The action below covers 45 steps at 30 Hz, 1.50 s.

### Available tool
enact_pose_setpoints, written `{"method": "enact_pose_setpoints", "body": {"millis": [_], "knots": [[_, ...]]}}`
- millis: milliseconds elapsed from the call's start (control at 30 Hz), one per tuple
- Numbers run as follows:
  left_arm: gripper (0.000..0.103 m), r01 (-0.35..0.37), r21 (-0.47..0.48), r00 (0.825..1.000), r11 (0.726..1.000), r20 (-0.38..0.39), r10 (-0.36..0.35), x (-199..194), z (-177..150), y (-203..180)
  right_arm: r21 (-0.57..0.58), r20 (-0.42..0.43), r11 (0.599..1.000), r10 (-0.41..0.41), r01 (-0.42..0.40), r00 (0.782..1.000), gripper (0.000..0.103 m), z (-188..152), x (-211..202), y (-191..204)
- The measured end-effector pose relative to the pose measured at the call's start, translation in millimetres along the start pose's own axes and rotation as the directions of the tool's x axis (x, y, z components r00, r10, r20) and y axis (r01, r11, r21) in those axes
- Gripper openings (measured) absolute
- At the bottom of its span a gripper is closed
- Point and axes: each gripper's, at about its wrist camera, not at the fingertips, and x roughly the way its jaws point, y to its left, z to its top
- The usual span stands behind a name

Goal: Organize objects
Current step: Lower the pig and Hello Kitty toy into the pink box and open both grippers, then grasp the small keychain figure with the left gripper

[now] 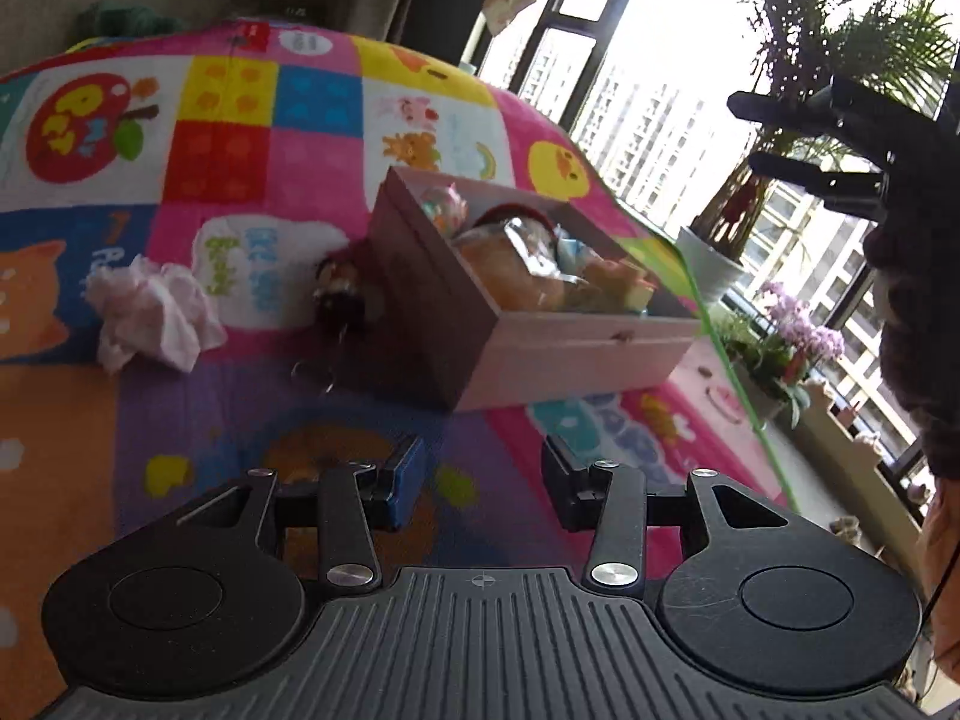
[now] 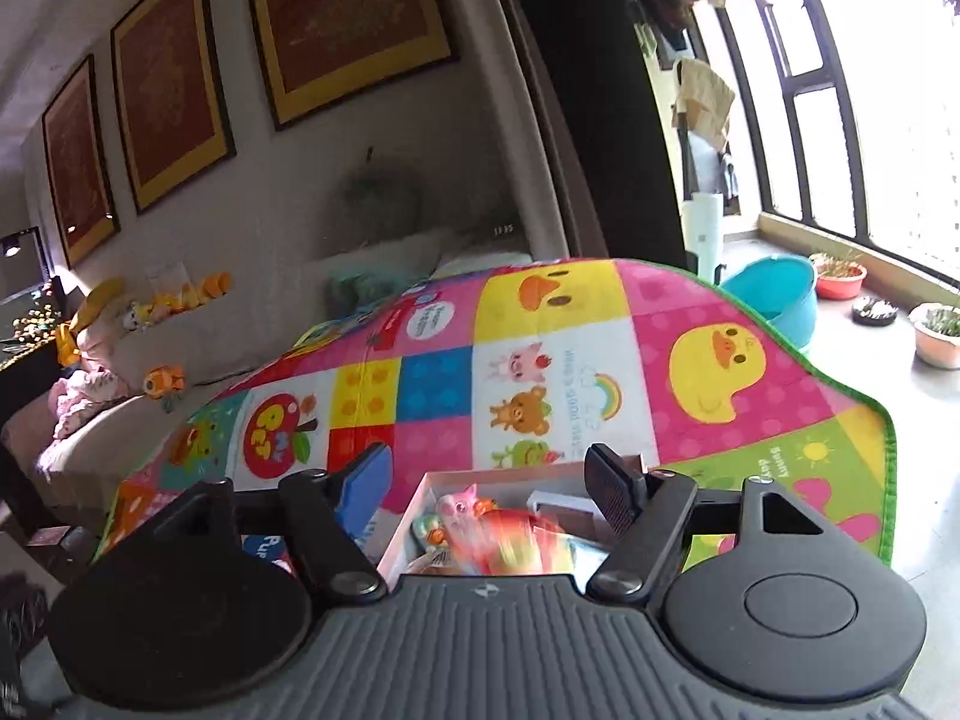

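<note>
One patterned play mat [image 1: 312,138] is carrying one open box [image 1: 540,330] near its right edge, one crumpled pink cloth [image 1: 153,312] near its left edge, and one dark keychain toy [image 1: 345,294] lying just beside the box's left wall. The box is holding several toys, blurred and overlapping so their number cannot be told, though one pink pig figure [image 2: 465,504] is showing. Three framed pictures [image 2: 336,18] are hanging on the wall, and three plant pots [image 2: 837,279] are sitting by the window beside one blue tub [image 2: 774,297].

The patterned play mat [image 1: 312,138] carries a full wooden box [image 1: 576,354] — beside it a dark keychain toy [image 1: 345,294], crumpled cloth [image 1: 153,315].
</note>
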Motion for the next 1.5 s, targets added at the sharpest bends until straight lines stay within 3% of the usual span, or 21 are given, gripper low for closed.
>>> {"method": "enact_pose_setpoints", "body": {"millis": [67, 233, 400, 533, 667, 833, 1033, 1233, 1333, 1400, 1500], "knots": [[0.047, -0.019, -0.021, 1.0, 1.0, -0.003, 0.018, -2, -11, 10, 0.008, -0.006, 1.0, -0.022, 0.022, 1.0, 0.081, -9, -2, 2], [0.047, -0.042, -0.084, 0.997, 0.996, 0.059, 0.047, -10, -17, 27, -0.087, -0.071, 0.989, -0.127, 0.121, 0.989, 0.082, -64, 0, 18], [0.047, -0.061, -0.089, 0.989, 0.994, 0.127, 0.073, 3, 14, 30, -0.08, -0.179, 0.987, -0.154, 0.142, 0.972, 0.082, -135, 8, 31], [0.047, -0.122, -0.077, 0.98, 0.99, 0.148, 0.133, 38, 53, 37, -0.041, -0.218, 0.99, -0.143, 0.138, 0.965, 0.082, -167, 12, 39], [0.047, -0.175, -0.145, 0.975, 0.974, 0.114, 0.192, 78, 78, 59, -0.063, -0.191, 0.986, -0.164, 0.155, 0.968, 0.082, -171, 10, 46], [0.048, -0.163, -0.182, 0.983, 0.97, 0.052, 0.175, 105, 78, 73, -0.007, -0.214, 0.989, -0.147, 0.149, 0.966, 0.082, -170, 13, 36], [0.048, -0.204, -0.113, 0.977, 0.972, 0.041, 0.21, 112, 80, 63, 0.017, -0.246, 0.989, -0.138, 0.146, 0.96, 0.082, -170, 18, 31], [0.048, -0.274, 0.049, 0.962, 0.961, 0.019, 0.273, 122, 81, 48, 0.008, -0.256, 0.988, -0.146, 0.153, 0.956, 0.082, -171, 20, 33], [0.049, -0.298, 0.056, 0.954, 0.953, 0.024, 0.298, 128, 86, 50, -0.003, -0.259, 0.988, -0.15, 0.154, 0.954, 0.083, -171, 21, 35], [0.038, -0.32, 0.059, 0.948, 0.946, 0.012, 0.319, 130, 89, 50, 0.0, -0.258, 0.988, -0.15, 0.155, 0.955, 0.083, -171, 21, 35], [0.035, -0.327, 0.078, 0.945, 0.942, 0.003, 0.327, 125, 85, 48, 0.004, -0.256, 0.988, -0.146, 0.152, 0.956, 0.084, -171, 20, 34]]}}
